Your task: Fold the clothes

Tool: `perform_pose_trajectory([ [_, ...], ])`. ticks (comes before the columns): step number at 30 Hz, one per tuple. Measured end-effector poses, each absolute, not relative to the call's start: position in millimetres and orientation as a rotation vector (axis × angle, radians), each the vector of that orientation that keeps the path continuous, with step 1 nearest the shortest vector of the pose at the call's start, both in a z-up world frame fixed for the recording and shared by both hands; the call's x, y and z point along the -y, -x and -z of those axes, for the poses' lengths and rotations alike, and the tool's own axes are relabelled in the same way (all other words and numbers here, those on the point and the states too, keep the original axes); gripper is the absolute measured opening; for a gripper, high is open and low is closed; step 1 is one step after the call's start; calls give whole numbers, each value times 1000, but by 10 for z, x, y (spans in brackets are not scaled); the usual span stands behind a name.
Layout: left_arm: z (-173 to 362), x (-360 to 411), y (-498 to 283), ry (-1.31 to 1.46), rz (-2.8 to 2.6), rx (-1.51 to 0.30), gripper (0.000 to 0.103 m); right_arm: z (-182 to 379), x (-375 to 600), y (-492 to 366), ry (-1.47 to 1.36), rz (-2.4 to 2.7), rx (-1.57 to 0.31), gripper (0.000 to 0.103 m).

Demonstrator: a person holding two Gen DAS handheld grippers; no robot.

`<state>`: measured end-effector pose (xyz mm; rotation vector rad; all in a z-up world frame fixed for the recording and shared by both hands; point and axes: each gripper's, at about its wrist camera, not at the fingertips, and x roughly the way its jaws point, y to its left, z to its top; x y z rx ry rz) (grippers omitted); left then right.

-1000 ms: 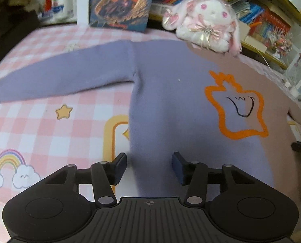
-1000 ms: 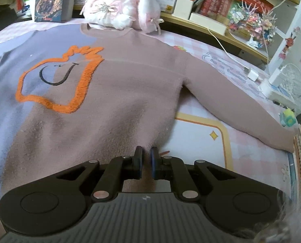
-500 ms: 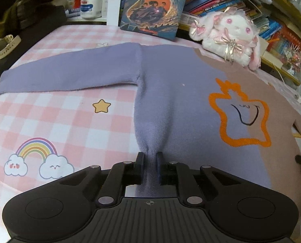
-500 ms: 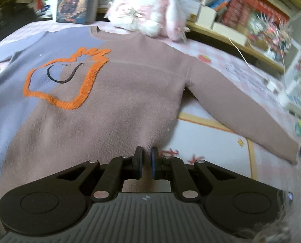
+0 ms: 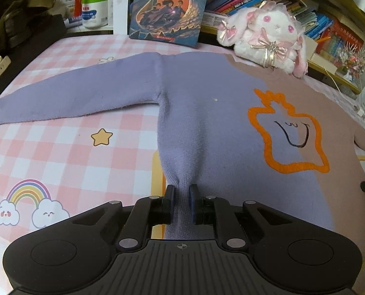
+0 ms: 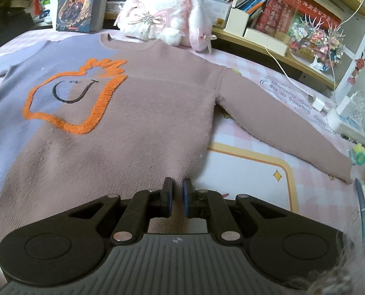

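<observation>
1. A purple and brown sweater [image 5: 207, 113] was laid flat and face up on a pink checked cover [image 5: 59, 157], with both sleeves spread out.
2. The purple sleeve [image 5: 71, 95] was seen at about 10 o'clock in the left view, stretched out toward the left edge.
3. The left gripper [image 5: 181, 198] was closed tight on the sweater's bottom edge at 6 o'clock, and the purple cloth was bunched into a ridge between its pads.
4. An orange star face [image 5: 288, 137] was seen at 3 o'clock in that view.
5. A white toy bunny [image 6: 165, 12] was seen at 12 o'clock in the right view, sitting just at the collar.
6. The right gripper [image 6: 177, 196] was pinched narrow at the brown bottom corner at 6 o'clock, and the edge seemed to be held, though the cloth inside was mostly hidden.
7. The brown sleeve [image 6: 280, 127] was laid out toward 3 o'clock.
8. The fuzzy cloth could be let slip if only a thin edge was caught.
9. The bunny could be knocked over if the bottom edge was carried up to the collar.
10. The fold could be made crooked if one side was lifted faster.
</observation>
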<state>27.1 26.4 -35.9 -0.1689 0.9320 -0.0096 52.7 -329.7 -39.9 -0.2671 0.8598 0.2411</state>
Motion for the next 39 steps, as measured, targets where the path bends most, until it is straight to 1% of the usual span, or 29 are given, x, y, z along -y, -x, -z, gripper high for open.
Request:
perform_pose_trajectory([
  [7,351,-227,-272,145,-5,-940,14,393,3329,-447,243,-255,-859,8],
  [13,341,-179,-252,123,-42,-938,19,396,3356,-393,231,-267,-852,9],
  [16,280,-117,-220,100,-65,-918,22,388,3379,-382,216,-267,-849,12],
  [19,185,-16,-153,79,-60,-862,32,371,3427,-365,185,-271,-842,17],
  [21,122,68,-127,61,-58,-826,38,355,3449,-350,178,-272,-828,23],
  [22,91,111,-115,51,-57,-808,44,346,3459,-343,175,-272,-821,24],
  [23,65,149,-100,43,-59,-791,48,332,3469,-339,173,-273,-811,25],
  [26,10,231,-72,29,-68,-761,52,293,3499,-334,161,-281,-782,29],
  [28,-11,266,-58,26,-80,-753,57,288,3512,-335,158,-289,-775,30],
  [31,-27,302,-22,18,-108,-747,67,291,3525,-331,156,-303,-770,34],
  [32,-29,308,-10,17,-117,-748,69,291,3526,-330,156,-307,-768,37],
  [37,-45,341,42,10,-157,-758,74,286,3512,-332,165,-337,-751,47],
  [39,-59,356,61,6,-170,-759,75,283,3500,-333,169,-349,-744,54],
])
